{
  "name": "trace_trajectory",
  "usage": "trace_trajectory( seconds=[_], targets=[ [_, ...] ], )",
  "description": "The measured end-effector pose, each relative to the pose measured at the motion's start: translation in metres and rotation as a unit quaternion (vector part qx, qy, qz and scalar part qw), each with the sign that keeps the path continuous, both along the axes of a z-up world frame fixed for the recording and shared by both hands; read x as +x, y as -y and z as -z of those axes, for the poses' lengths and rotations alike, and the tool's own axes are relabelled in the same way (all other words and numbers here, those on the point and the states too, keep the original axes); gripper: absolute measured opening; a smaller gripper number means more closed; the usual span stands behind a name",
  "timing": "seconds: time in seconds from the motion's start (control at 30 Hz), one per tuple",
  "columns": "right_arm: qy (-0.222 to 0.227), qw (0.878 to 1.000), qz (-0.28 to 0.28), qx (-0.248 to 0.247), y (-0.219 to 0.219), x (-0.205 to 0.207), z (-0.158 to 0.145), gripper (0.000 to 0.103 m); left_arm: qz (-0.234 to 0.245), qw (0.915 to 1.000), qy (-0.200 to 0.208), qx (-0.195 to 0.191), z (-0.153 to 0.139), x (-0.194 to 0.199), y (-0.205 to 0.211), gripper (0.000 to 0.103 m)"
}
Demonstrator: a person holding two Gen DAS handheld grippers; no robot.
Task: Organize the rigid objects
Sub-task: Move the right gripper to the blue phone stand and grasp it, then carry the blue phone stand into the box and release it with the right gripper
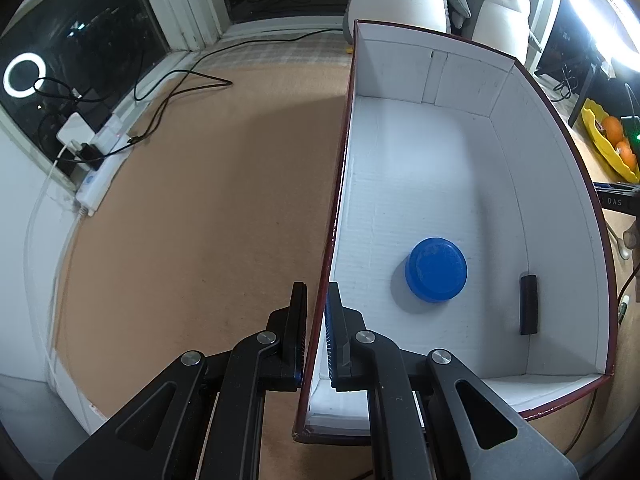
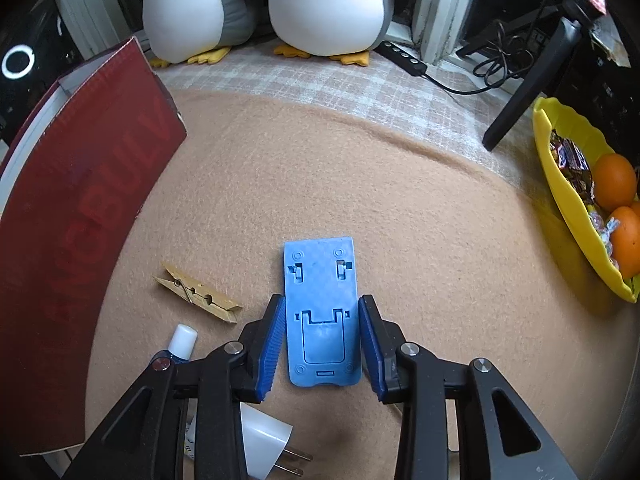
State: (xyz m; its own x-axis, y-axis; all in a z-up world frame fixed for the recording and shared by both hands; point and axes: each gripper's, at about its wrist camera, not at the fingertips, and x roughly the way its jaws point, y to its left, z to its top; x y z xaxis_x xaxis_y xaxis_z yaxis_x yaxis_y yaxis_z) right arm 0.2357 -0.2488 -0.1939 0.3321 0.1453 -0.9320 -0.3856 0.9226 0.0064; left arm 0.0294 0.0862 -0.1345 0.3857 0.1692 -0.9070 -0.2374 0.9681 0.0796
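1. Box: red card outside, white corrugated inside, open-topped; centre-right of the left view. Left gripper has its jaws pinching the box's left wall, one finger each side, probably to steady it for loading.
2. Lid: blue, round, hard plastic; already on the box floor, lower centre.
3. Black bar: small, matte; by the box's right wall.
4. Stand: flat blue moulded plastic, slotted; lies on the tan felt surface, lower centre of the right view. Right gripper straddles it, jaws spread, ribbed pads just beside its edges, apparently ready to grasp.
5. Peg: wooden; left of the stand, unsorted.
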Motion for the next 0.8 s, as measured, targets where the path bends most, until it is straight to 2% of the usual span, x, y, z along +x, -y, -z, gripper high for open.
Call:
trace_trajectory(
  seconds=[0.17, 0.43, 0.8],
  targets=[
    [0.016, 1.000, 0.019, 0.012, 0.007, -0.002, -0.018, 0.033, -0.002, 0.9999, 0.006, -0.009, 0.000, -0.002, -0.002, 0.007],
    [0.045, 0.998, 0.035, 0.040, 0.012, -0.019, -0.063, 0.033, 0.001, 0.9995, 0.019, -0.024, 0.000, -0.005, -0.007, 0.007],
    [0.071, 0.996, 0.004, 0.058, -0.032, -0.072, -0.110, 0.033, 0.007, 0.9984, 0.036, -0.044, 0.000, -0.009, -0.013, 0.007]
  ],
)
